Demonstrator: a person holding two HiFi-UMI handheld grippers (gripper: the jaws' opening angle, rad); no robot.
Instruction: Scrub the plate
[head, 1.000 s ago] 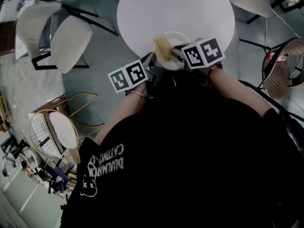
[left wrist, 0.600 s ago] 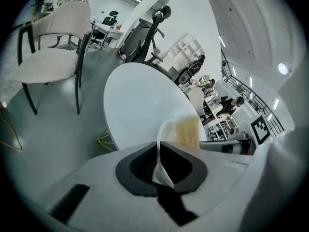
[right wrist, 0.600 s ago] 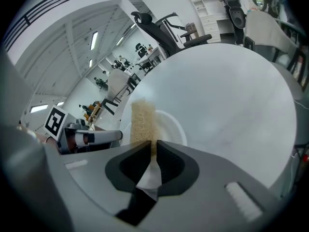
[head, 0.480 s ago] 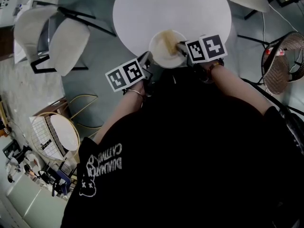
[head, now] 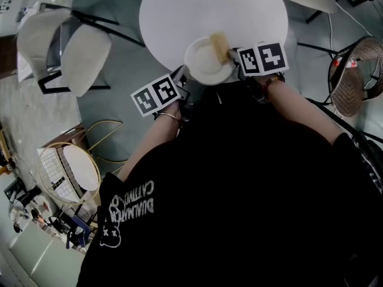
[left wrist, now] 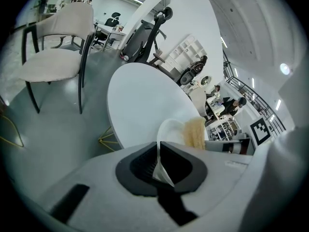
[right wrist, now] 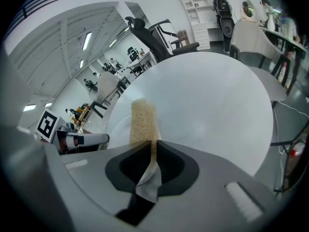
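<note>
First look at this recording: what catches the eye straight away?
A white plate sits at the near edge of the round white table, its rim pinched in the left tool. The right tool grips a yellow sponge at the plate's right rim. The person's black shirt fills the lower half of the head view.

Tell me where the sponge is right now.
In the head view the sponge is clamped in the right gripper, over the right rim of the plate that the left gripper holds at the near edge of the white table.
</note>
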